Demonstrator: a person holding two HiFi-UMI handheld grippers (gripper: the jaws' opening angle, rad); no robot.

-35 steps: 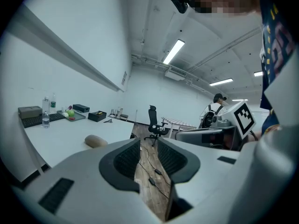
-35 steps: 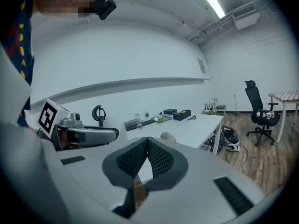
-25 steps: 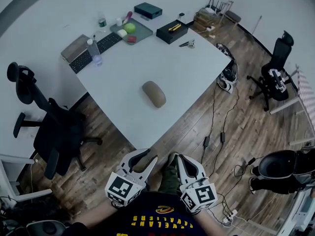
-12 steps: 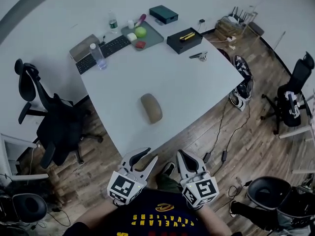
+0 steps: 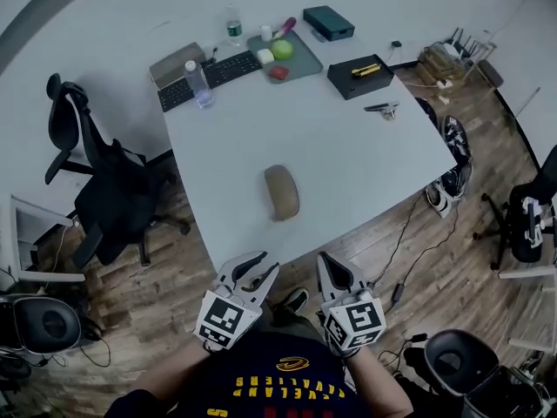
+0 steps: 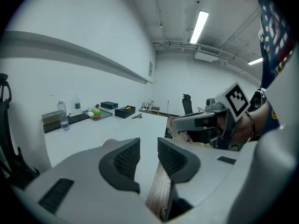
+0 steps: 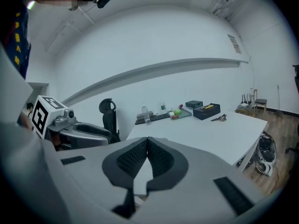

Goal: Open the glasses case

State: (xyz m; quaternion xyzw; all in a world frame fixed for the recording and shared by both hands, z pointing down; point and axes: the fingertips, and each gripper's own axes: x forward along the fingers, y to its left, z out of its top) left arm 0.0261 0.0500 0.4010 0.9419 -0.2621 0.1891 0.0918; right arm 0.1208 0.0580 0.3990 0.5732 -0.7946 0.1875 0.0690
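White rectangular table (image 5: 365, 155) on a wood-plank floor (image 5: 157, 294), white wall (image 7: 140, 41) behind it with strip ceiling lights (image 6: 202, 24) overhead. A black office chair (image 5: 104, 198) stands at the table's left side, and another black chair (image 5: 531, 225) is off to the right, well apart. Loose black cables (image 5: 409, 233) lie on the floor by the right edge. The clutter sits at the table's far end: black keyboard (image 5: 209, 72), clear plastic water bottle (image 5: 198, 84), green tray (image 5: 300, 64) holding a green apple (image 5: 281, 49), dark teal flat box (image 5: 328, 23), and an open black box with a yellow tool (image 5: 359, 75). The brown oval hard-shell glasses case (image 5: 282, 192) lies flat on the near half of the table, alone, well apart from the far-end items, long axis pointing roughly toward the person. It looks closed; the seam is too small to read. Both grippers are held short of the near table edge, over the floor, not touching the case. Left gripper (image 5: 268, 264) has its jaws apart with nothing between them, only table and floor showing through the gap. Right gripper (image 5: 324, 259) has its jaws pressed together, empty.
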